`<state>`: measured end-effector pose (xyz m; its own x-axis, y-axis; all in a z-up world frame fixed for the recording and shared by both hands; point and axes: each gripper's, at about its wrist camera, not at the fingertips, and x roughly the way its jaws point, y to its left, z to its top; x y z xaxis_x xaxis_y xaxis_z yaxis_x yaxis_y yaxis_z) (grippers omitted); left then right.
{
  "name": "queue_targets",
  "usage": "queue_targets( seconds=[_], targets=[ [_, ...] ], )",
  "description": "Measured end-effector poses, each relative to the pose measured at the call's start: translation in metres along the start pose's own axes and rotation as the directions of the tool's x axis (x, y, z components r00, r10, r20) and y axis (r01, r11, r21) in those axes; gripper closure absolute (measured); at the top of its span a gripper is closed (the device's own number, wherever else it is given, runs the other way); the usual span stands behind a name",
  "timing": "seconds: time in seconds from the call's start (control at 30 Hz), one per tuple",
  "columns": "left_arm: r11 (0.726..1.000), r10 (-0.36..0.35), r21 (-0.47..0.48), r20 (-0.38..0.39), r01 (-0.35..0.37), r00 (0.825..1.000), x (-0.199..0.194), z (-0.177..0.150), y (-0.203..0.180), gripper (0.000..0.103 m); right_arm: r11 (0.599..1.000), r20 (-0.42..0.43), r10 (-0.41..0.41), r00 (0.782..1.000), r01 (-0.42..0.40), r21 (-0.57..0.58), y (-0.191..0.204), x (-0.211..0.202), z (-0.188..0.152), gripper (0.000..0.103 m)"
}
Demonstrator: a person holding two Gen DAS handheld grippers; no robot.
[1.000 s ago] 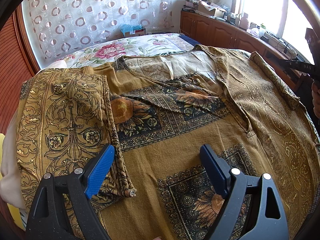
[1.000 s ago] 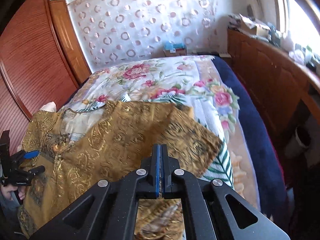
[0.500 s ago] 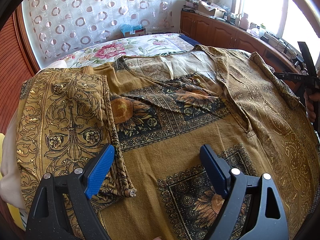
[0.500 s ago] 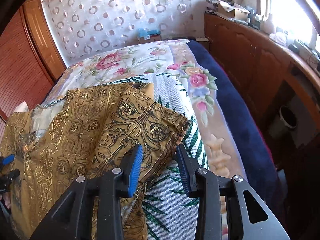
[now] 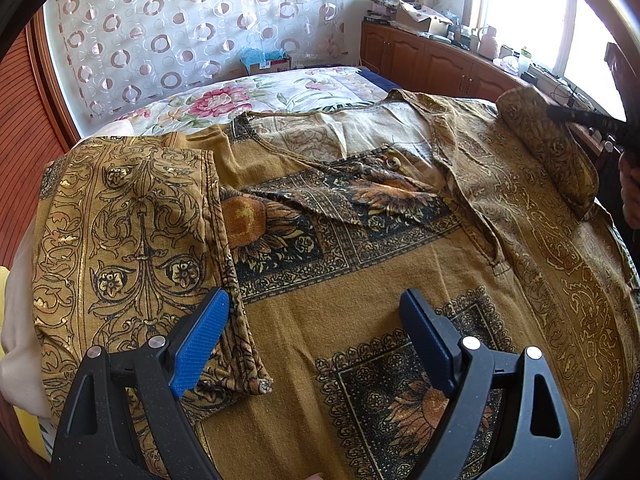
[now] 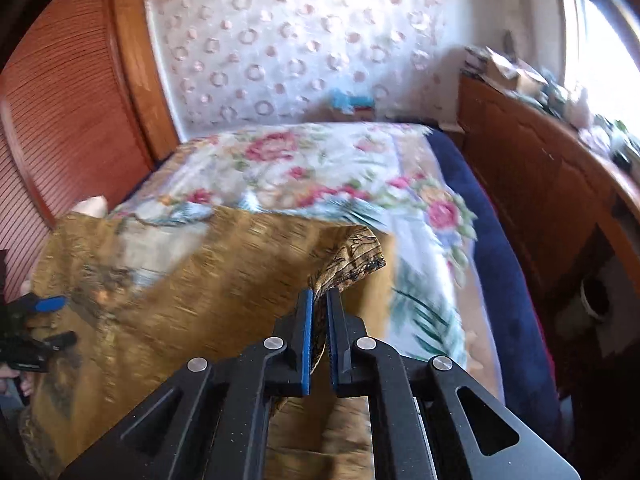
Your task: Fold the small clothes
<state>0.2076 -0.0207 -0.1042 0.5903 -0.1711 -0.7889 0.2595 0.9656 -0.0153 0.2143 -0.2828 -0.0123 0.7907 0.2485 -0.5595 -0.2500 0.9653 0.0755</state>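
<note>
Now: sleeve pinched on the right

Leftmost, the left gripper [image 5: 312, 336] hangs wide over the gold patterned shirt [image 5: 360, 264], spread flat on the floral bed [image 5: 248, 96], nothing between its 2 fingers. Rightward, the right gripper [image 6: 319, 320] has just closed on the shirt's right sleeve [image 6: 352, 256], lifting it.

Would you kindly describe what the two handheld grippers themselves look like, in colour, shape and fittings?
Both match: the left gripper and right gripper have matte black angular frames with triangular cut-outs, round silver pivot bolts, and two flat fingers faced with ribbed blue pads. No cables or sleeves show.
</note>
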Motion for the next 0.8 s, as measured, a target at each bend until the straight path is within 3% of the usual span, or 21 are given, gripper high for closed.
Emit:
queue_targets(
  seconds=[0.1,0.13,0.17,0.2,0.37,0.57,0.73,0.8],
  targets=[
    [1.0,0.0,0.0,0.0,0.0,1.0,0.0,0.0,0.0,0.016,0.998,0.005,0.055,0.998,-0.054,-0.039,0.022,-0.003,0.005,0.096],
    [1.0,0.0,0.0,0.0,0.0,1.0,0.0,0.0,0.0,0.016,0.996,0.003,0.082,0.997,-0.082,-0.048,0.027,-0.003,0.007,0.093],
    [1.0,0.0,0.0,0.0,0.0,1.0,0.0,0.0,0.0,0.016,0.994,0.003,0.088,0.996,-0.087,-0.062,0.031,-0.003,0.007,0.083],
    [1.0,0.0,0.0,0.0,0.0,1.0,0.0,0.0,0.0,0.016,0.994,0.005,0.075,0.997,-0.074,-0.076,0.033,-0.004,0.007,0.074],
    [1.0,0.0,0.0,0.0,0.0,1.0,0.0,0.0,0.0,0.016,0.996,0.001,0.002,1.0,-0.002,-0.085,0.025,-0.001,0.003,0.066],
    [1.0,0.0,0.0,0.0,0.0,1.0,0.0,0.0,0.0,0.016,0.992,-0.102,-0.111,0.989,0.104,-0.07,-0.001,0.026,-0.014,0.066],
    [1.0,0.002,0.001,0.0,-0.002,1.0,0.0,0.0,-0.001,0.016,0.992,-0.16,-0.122,0.979,0.114,-0.058,-0.01,0.045,-0.025,0.066],
    [1.0,0.002,0.001,0.001,-0.002,1.0,0.0,0.0,-0.001,0.016,0.992,-0.151,-0.11,0.982,0.101,-0.07,-0.011,0.046,-0.019,0.086]
  ],
)
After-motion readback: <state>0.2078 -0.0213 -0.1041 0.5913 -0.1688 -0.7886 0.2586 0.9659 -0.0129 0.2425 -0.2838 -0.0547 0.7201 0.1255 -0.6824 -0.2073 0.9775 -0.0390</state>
